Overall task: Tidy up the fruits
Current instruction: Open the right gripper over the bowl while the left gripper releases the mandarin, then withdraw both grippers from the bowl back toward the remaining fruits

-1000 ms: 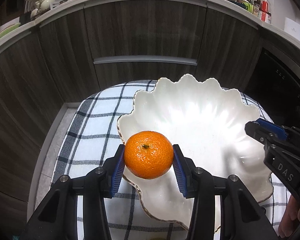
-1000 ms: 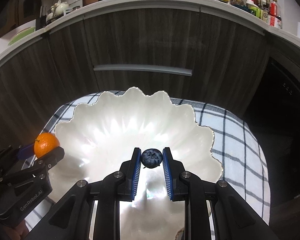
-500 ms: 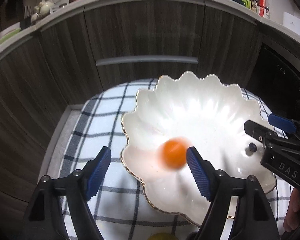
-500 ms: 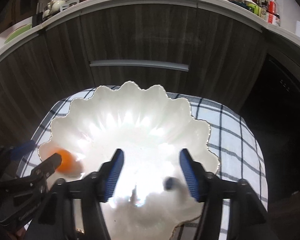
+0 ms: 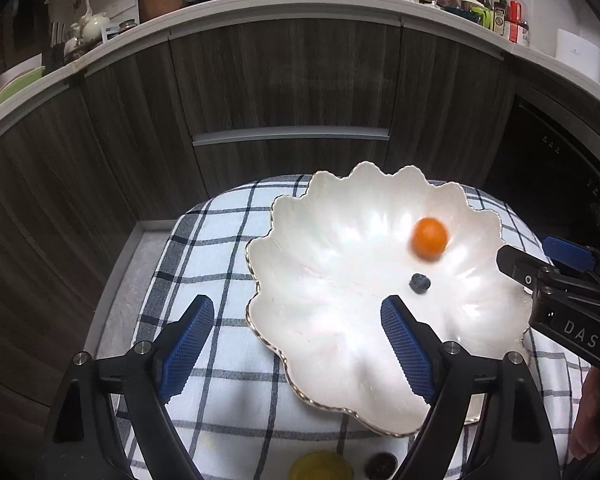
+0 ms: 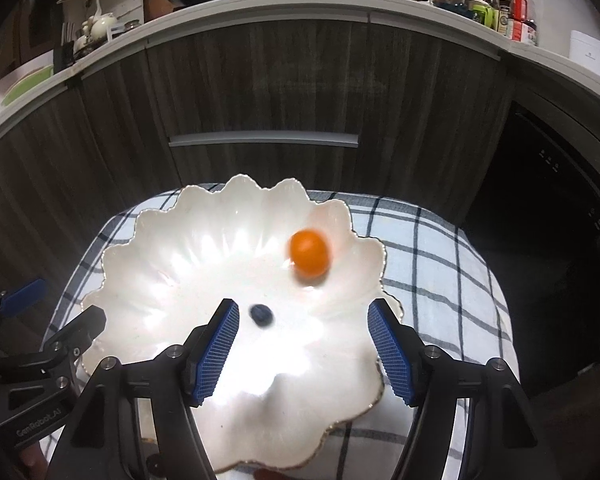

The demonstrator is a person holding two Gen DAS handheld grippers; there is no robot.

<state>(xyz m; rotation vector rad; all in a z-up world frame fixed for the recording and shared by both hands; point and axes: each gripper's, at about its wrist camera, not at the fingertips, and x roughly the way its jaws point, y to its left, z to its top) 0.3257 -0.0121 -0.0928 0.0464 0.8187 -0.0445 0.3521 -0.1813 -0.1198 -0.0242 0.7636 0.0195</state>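
The left gripper (image 5: 296, 340) is standing wide apart with nothing between its jaws, which have just been opening. The right gripper (image 6: 304, 344) is also apart and empty, jaws just opened. Only the left view is showing a yellow fruit (image 5: 322, 466) just before the white bowl (image 5: 340, 360). Inside the bowl, the blueberry (image 6: 261, 313) is lying near the middle, and the blurred orange (image 6: 309, 254) is sitting farther back.

Orange mandarin (image 5: 429, 237) at two o'clock in pearly white, gilt-edged bowl (image 5: 320, 344), dark blue blueberry (image 5: 419, 282), black-and-white checked cloth (image 5: 220, 240).
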